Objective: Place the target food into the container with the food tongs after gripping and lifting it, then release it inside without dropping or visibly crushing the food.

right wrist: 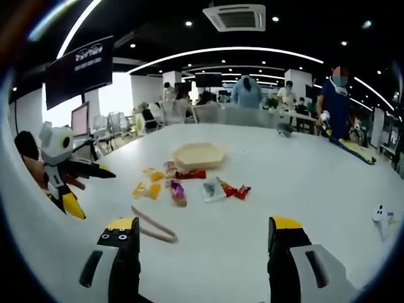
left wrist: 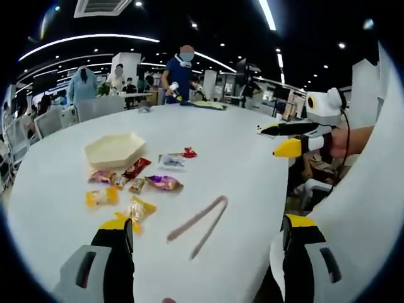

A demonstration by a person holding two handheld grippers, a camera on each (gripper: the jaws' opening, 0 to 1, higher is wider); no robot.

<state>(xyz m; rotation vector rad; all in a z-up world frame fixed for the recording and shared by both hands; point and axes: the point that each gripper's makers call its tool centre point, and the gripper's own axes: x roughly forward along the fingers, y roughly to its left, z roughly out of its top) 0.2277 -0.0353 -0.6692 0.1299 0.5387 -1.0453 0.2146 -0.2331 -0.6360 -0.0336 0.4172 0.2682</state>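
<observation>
- Left gripper [left wrist: 207, 235] hovers low over the white table [left wrist: 252, 177], jaws spread wide and holding nothing; the food tongs [left wrist: 201, 224] lie flat on the table just ahead, between the jaw tips.
- Right gripper [right wrist: 202, 235] likewise stands released, jaws apart and empty; in its view the tongs [right wrist: 153, 228] lie just beside its left jaw tip.
- Beyond the tongs, wrapped snacks are scattered: a yellow packet [left wrist: 140, 208], an orange-yellow one [left wrist: 102, 197], a purple one [left wrist: 164, 183], a red-brown bar [left wrist: 135, 168], a clear packet [left wrist: 172, 160] beside a red one [left wrist: 188, 152].
- Further on, just behind the snacks, the cream hexagonal container [left wrist: 115, 149] sits empty; in the right gripper view [right wrist: 199, 155] it is also beyond the packets.
- At the far edge, people stand by other tables.
</observation>
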